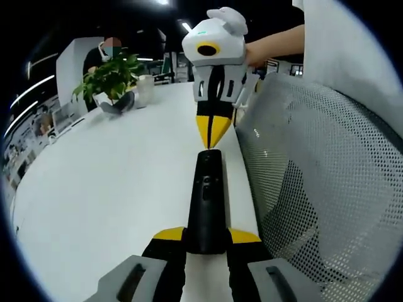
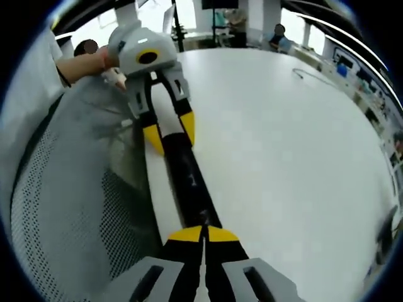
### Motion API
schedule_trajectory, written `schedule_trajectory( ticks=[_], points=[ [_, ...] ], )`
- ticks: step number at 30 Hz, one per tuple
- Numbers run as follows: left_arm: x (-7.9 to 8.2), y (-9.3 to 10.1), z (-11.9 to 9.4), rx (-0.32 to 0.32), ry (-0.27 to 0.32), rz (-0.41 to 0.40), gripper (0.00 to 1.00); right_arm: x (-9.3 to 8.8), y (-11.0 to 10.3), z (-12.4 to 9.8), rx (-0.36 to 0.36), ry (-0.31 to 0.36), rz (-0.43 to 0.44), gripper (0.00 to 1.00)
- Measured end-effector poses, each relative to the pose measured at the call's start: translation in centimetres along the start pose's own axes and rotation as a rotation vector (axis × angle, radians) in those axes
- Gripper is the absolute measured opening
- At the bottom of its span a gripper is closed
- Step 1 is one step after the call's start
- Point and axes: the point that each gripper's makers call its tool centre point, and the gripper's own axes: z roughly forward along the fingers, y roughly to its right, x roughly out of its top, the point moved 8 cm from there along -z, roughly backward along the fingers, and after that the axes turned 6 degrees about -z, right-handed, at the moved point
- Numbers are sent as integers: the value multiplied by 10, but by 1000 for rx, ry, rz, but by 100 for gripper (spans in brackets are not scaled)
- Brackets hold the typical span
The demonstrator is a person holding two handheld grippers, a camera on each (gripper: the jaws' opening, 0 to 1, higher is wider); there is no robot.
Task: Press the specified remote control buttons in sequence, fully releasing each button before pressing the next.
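Left gripper pinched the remote on the table; right gripper, tips pressed together, touched its 12 o'clock end.

White table with remote, plant

Remote between my left jaws: black plastic, glossy, smooth, faint reflections along top. My left gripper: yellow tips matt, grey plastic body behind, dull. My right gripper at remote's other end: same yellow matt tips pressed together, white-grey plastic shell. Table under remote: white, smooth, slight sheen. Chair beside remote: grey mesh cloth, open weave, rough look. Plant beyond remote: leaves glossy green.
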Motion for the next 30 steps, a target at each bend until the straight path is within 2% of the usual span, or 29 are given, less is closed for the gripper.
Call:
schedule_trajectory(
  ticks=[5,10,16,20,26,27,28,30],
  points=[
    [0,0,0,-4,9,5,24,0,1,4,16,-47,-36,0],
    [0,-1,0,-3,13,3,24,3,1,3,20,-60,-57,0],
    [-1,-1,0,-2,17,-2,24,9,-1,6,2,-146,-166,0],
    [-1,-1,0,-3,20,-8,24,13,-1,9,0,-199,-203,0],
    [-2,-1,0,-3,25,-12,24,14,1,9,10,-218,-193,0],
    [-2,-1,0,-4,27,-11,24,13,0,9,3,-211,-138,0],
    [-2,-1,0,-4,28,-11,24,13,0,9,-3,-213,-131,0],
    [-3,-1,0,-5,34,-13,24,12,-1,9,-1,-200,-241,0]
  ],
)
